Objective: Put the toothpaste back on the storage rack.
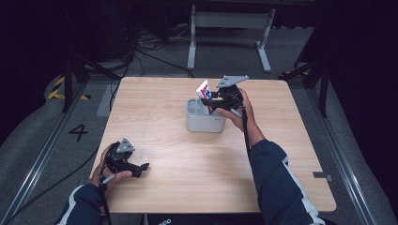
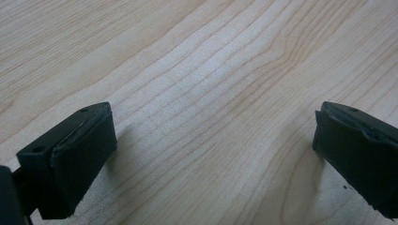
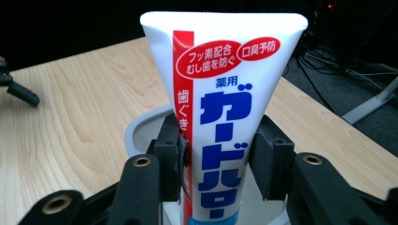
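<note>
White and glossy, the toothpaste tube (image 3: 220, 117) stands upright over the grey rounded-square tub (image 1: 205, 122) at centre frame, its flat crimped end up, the right tongs (image 3: 218, 157) pinching its soft sides. I'd call this the placing step: next comes lowering it into the tub and releasing. Left tongs (image 2: 213, 150) hang wide and empty over the pale wood-grain surface (image 1: 187, 164) at lower left

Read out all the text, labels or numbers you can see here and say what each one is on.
"フッ素配合 むし歯を防ぐ": red oval on the toothpaste tube.
"口臭予防": second red oval, same tube.
"薬用": blue, mid tube.
"ガードハロー": big blue letters, partly cut off below.
"歯ぐき": red stripe; the rest is hidden behind a jaw.
"4": on the floor.
Print on the grey tub: too small.
</note>
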A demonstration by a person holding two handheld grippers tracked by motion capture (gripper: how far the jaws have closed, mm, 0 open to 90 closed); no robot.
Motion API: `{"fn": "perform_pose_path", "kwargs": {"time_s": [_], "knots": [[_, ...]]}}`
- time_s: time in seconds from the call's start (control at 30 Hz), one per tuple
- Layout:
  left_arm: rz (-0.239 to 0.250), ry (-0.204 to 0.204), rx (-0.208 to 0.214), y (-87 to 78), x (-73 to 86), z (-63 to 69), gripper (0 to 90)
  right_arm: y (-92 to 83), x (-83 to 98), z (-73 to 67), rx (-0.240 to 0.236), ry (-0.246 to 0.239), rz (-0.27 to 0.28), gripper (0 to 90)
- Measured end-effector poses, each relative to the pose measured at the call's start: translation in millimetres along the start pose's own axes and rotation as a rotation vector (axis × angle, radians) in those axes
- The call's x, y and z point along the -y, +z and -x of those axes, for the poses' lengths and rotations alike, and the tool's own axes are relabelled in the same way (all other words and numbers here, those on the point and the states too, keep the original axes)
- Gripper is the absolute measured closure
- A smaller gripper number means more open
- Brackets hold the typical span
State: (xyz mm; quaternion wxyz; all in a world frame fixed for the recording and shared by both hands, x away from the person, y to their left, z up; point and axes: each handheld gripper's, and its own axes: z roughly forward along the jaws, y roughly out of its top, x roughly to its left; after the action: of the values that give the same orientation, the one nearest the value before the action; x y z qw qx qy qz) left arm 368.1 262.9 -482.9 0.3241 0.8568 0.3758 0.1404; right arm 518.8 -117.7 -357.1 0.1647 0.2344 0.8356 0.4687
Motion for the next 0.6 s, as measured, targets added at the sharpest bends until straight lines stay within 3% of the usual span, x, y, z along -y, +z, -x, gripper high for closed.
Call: {"fn": "perform_pose_path", "kwargs": {"time_s": [0.6], "knots": [[0.0,0.0,0.0,0.0,0.0,0.0,0.3,-4.5,13.4,1.5,0.009,-0.017,-0.089,58.0]]}}
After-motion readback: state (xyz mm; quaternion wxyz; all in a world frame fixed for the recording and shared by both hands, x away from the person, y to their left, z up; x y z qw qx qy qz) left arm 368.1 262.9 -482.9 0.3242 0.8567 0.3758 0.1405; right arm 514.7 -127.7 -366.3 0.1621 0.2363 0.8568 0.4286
